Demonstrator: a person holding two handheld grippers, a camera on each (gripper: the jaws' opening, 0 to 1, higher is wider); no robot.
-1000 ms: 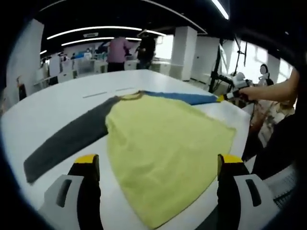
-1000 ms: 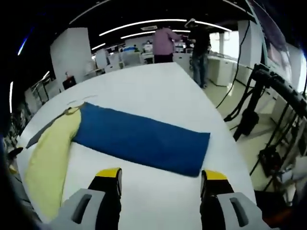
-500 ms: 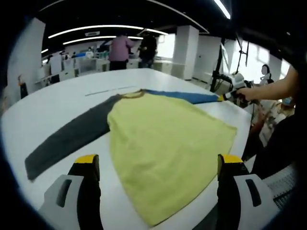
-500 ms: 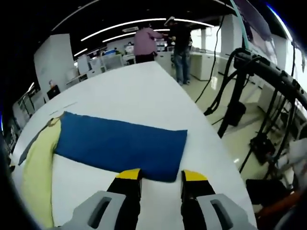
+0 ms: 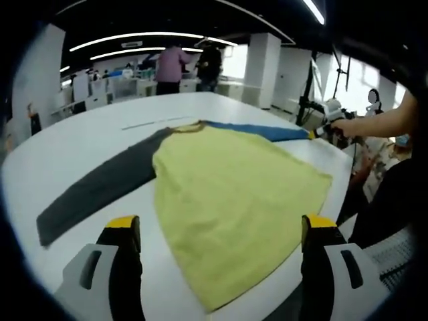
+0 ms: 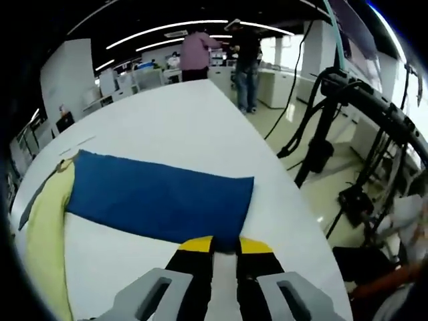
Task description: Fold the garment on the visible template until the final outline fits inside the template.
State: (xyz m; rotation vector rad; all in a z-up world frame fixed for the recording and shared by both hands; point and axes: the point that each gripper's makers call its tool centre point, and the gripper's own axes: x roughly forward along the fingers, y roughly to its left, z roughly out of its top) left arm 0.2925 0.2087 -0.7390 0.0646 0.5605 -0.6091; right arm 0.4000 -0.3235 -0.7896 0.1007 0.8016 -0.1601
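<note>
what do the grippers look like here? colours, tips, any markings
Both match: two light grey moulded jaws with black inner faces and yellow tips. On the left gripper, each grey housing has a dark slot-shaped cutout. The right gripper has the same slots. In the left gripper view it shows small: a yellow tip on a white-grey body. No cables or printed markings are visible.

Matt knit cloth garment lies on a smooth, slightly glossy white table
</note>
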